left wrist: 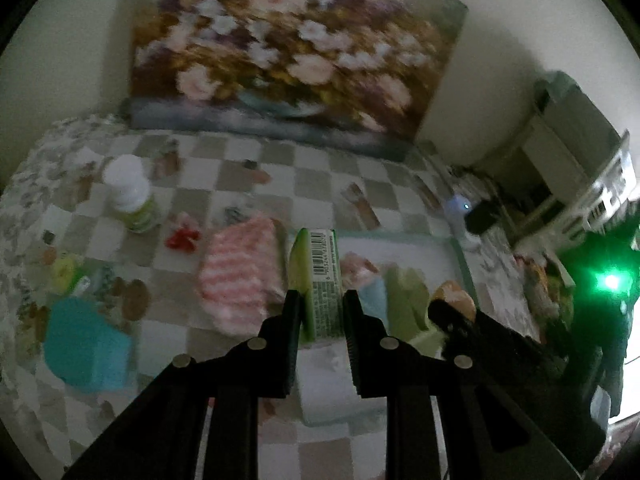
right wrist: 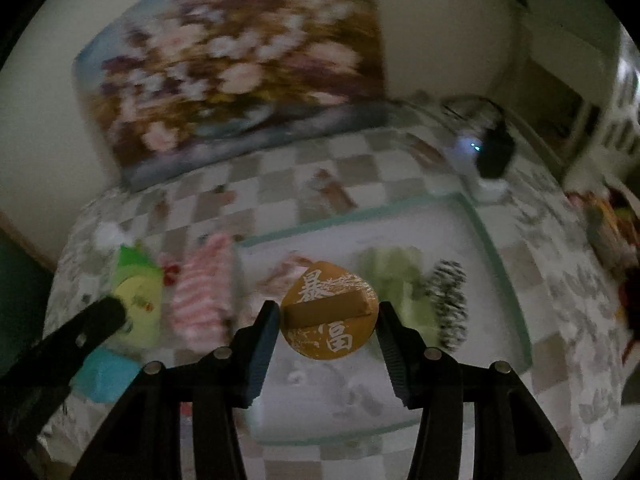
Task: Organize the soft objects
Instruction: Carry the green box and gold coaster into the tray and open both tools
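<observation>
My left gripper (left wrist: 322, 300) is shut on a green pack with a barcode (left wrist: 320, 264), held upright above the table. My right gripper (right wrist: 329, 312) is shut on a round gold disc with white characters and a brown band (right wrist: 332, 286), over the white tray with a green rim (right wrist: 494, 248). In the tray lie a light green cloth (right wrist: 394, 270), a zebra-striped piece (right wrist: 448, 304) and a pale pink piece (right wrist: 288, 268). A pink-and-white striped fluffy cloth (left wrist: 240, 276) lies on the checked tablecloth just left of the tray.
Left of the striped cloth are a small red thing (left wrist: 182, 236), a white bottle with a green label (left wrist: 130, 196), a yellow-green item (left wrist: 66, 270) and a teal block (left wrist: 88, 348). A flower painting (left wrist: 280, 52) leans on the wall. A white device with a blue light (left wrist: 460, 206) stands at the tray's far right corner.
</observation>
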The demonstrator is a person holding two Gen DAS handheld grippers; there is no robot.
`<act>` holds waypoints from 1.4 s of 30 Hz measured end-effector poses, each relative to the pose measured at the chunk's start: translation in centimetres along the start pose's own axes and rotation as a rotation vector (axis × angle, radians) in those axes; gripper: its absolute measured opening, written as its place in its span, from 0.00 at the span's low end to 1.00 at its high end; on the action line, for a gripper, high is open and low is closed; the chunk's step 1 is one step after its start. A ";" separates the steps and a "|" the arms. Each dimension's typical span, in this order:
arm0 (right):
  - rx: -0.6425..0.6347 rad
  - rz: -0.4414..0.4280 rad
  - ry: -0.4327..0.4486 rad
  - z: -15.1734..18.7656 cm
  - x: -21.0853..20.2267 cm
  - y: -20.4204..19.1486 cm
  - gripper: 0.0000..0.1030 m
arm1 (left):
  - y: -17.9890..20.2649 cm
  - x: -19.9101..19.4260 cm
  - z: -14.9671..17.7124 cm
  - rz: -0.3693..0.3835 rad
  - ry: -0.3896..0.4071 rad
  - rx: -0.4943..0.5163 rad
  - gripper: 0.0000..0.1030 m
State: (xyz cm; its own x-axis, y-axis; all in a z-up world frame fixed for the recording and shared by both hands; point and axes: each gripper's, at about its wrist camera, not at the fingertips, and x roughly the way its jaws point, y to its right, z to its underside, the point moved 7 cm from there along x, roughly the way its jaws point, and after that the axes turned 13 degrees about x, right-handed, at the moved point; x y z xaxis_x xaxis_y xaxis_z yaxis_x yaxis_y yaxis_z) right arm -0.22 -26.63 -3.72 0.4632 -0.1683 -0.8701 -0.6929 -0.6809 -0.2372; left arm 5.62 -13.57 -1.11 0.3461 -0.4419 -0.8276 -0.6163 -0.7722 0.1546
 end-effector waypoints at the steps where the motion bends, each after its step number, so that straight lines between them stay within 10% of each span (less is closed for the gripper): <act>1: 0.029 0.013 -0.011 -0.2 0.4 1.1 0.51 | 0.5 0.3 0.2 0.014 -0.011 0.006 0.21; 14: 0.214 0.199 0.013 -2.4 1.3 9.8 0.51 | 7.2 4.9 3.7 0.125 -0.181 0.114 0.22; 37: 0.318 0.305 -0.110 -0.8 5.5 14.2 0.53 | 8.1 10.0 6.7 0.003 -0.333 0.202 0.23; 42: 0.317 0.306 -0.096 -1.2 5.1 14.0 0.59 | 7.9 9.6 6.4 0.007 -0.317 0.184 0.41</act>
State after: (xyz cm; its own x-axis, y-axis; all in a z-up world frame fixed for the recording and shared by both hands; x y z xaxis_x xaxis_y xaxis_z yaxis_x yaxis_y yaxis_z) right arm -6.87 -37.84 -10.98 0.1675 -0.2514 -0.9533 -0.9320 -0.3556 -0.0700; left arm -0.45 -21.01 -11.25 0.1227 -0.2615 -0.9574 -0.7447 -0.6619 0.0853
